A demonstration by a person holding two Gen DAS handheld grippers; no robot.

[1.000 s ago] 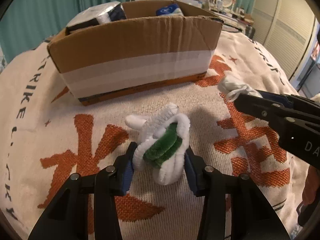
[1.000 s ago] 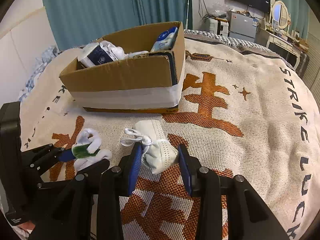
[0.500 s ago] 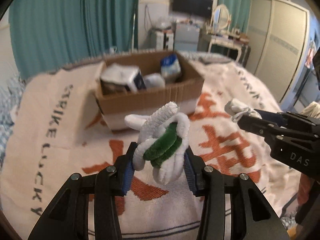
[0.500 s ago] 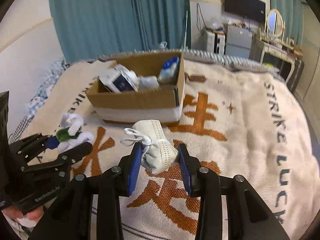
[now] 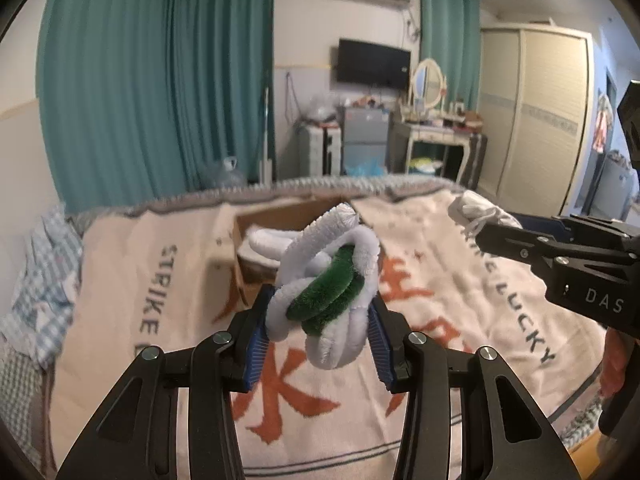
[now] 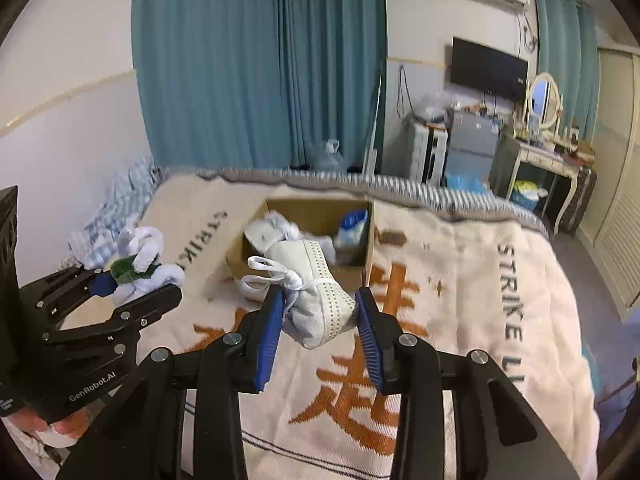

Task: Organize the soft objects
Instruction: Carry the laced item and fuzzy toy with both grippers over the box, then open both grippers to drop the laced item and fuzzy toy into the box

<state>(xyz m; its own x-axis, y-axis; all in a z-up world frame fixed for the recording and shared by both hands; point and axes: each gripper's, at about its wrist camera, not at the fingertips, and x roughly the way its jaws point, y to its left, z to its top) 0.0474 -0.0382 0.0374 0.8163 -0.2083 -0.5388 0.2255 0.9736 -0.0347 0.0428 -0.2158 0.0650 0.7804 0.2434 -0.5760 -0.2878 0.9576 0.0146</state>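
Note:
My left gripper (image 5: 318, 338) is shut on a white and green chenille twist toy (image 5: 326, 280) and holds it high above the bed. It also shows in the right wrist view (image 6: 138, 266) at the left. My right gripper (image 6: 318, 326) is shut on a folded white face mask (image 6: 316, 300) with ear loops, held in the air. The mask also shows in the left wrist view (image 5: 478, 210). The open cardboard box (image 6: 312, 204) sits on the blanket beyond both grippers and holds white and blue soft packs.
A cream blanket (image 6: 460, 300) with orange characters and "STRIKE LUCKY" lettering covers the bed. A checked cloth (image 5: 36, 264) lies at the bed's left edge. Teal curtains (image 6: 256, 60), a dresser (image 6: 548, 156) and a wardrobe (image 5: 536, 120) stand beyond the bed.
Both grippers have risen well above the blanket with their objects still held. The box now appears smaller and farther below.

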